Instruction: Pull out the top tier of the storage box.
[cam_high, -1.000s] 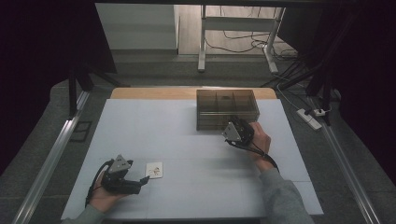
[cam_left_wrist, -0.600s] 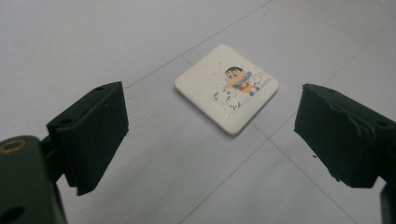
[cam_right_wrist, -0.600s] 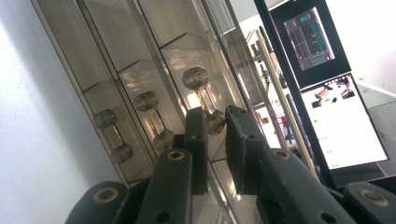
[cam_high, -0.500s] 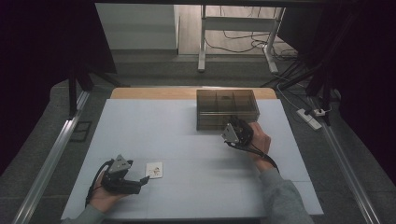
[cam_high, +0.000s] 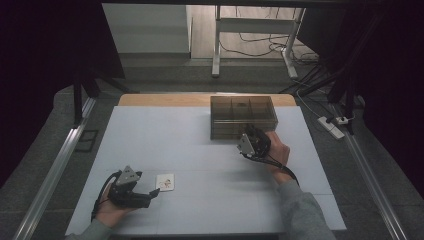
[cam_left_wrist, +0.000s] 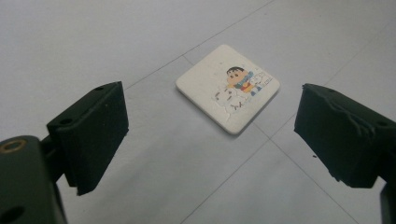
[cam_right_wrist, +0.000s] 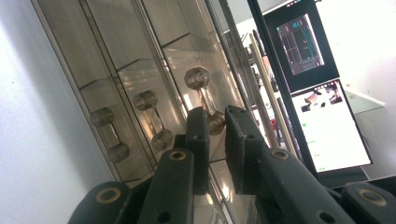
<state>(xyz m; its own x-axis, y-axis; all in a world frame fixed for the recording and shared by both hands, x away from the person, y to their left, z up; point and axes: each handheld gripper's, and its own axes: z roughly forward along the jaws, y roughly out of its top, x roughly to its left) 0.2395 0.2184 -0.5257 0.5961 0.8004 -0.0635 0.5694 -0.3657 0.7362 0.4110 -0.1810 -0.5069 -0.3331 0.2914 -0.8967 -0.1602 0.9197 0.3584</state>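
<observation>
Nothing's really moved since a second ago; both hands sit where they were. The right hand-held gripper (cam_right_wrist: 215, 122) is nearly closed, its jaws pinching a small metal knob (cam_right_wrist: 209, 101) on the smoky see-through plastic drawer box (cam_high: 243, 116). The left hand-held gripper (cam_left_wrist: 212, 140) gapes wide, holding nothing, just short of the flat white square cartoon tile (cam_left_wrist: 228, 93), which lies on the pale bench (cam_high: 200, 150) well off from that box.

Left gripper (cam_high: 150, 194): black body, grey three-cornered top plate, black cable looping behind. Right gripper (cam_right_wrist: 215, 135): black, brass-ringed screw holes, flat rectangular fingers (cam_right_wrist: 198, 140), trailing cable. Grey sleeves on both forearms.
</observation>
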